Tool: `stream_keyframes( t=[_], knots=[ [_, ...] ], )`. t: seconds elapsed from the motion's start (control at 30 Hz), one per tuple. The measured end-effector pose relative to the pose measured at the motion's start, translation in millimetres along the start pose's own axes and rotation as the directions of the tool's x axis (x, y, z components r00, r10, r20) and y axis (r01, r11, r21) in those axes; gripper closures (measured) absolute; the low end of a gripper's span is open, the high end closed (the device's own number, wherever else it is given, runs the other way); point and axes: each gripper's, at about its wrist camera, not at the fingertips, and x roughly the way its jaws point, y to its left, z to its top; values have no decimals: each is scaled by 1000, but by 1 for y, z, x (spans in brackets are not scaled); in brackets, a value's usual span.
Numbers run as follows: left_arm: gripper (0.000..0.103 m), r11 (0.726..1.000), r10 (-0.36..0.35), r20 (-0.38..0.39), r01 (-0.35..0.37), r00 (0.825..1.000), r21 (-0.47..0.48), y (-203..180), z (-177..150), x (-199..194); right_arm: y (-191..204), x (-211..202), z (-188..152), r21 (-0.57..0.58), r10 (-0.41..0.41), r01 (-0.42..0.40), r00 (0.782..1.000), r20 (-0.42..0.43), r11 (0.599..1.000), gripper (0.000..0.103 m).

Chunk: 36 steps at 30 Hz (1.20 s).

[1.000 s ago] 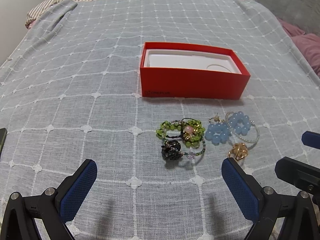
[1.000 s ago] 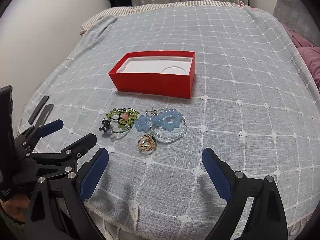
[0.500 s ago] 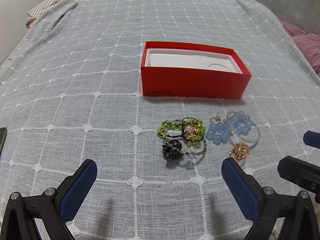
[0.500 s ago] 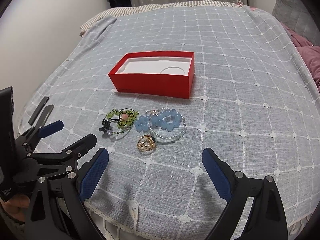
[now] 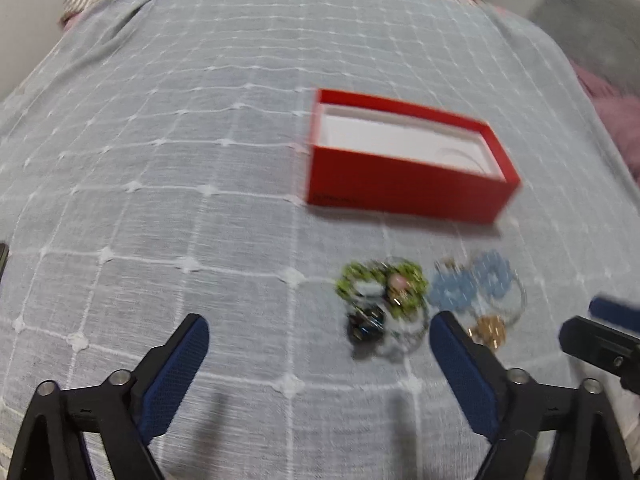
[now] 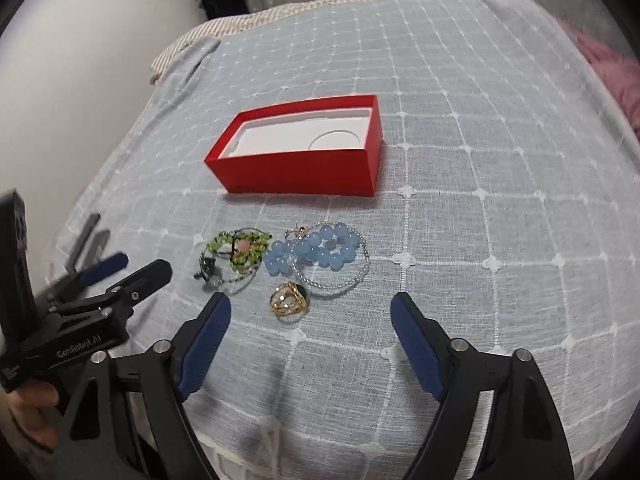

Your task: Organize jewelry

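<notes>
Both tongs are wide apart – the right tongs (image 6: 310, 320) moved nearer the gold ring (image 6: 289, 299); the left tongs (image 5: 320, 344) slid left.

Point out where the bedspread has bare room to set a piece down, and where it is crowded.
Bare cloth lies left of the red box and the green bead bracelet, and right of the blue bead bracelet toward the bed's edge. It is crowded just in front of the box, where those bracelets and the gold ring cluster. The box's white tray holds nothing.
</notes>
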Motion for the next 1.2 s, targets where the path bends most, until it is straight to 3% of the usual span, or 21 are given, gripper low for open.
stream_keyframes(
  t=[0.07,0.13,0.23,0.3,0.57,1.03,1.13,1.2],
  knots=[
    [17,997,-56,-29,54,998,-55,11,3,4,-8,3,5,42,16,-14,999,-34,999,31],
    [30,991,-105,-81,97,991,-94,15,5,10,-10,8,9,54,7,-3,997,-76,999,36],
    [46,979,-165,-159,143,973,-144,15,8,20,-14,15,15,99,39,-29,994,-106,995,41],
    [49,965,-218,-188,183,958,-189,15,10,24,-17,17,21,123,71,-57,991,-109,991,45],
    [69,949,-267,-274,202,924,-244,9,12,53,-32,39,34,201,75,-37,980,-183,979,56],
    [74,946,-272,-256,210,928,-246,10,20,75,-31,63,31,154,36,-3,978,-206,988,62],
    [83,946,-277,-253,218,927,-239,9,21,77,-28,66,30,136,15,13,979,-204,991,68],
    [87,950,-268,-254,212,929,-229,7,20,78,-26,69,28,124,-3,29,979,-205,992,83]
  ],
)
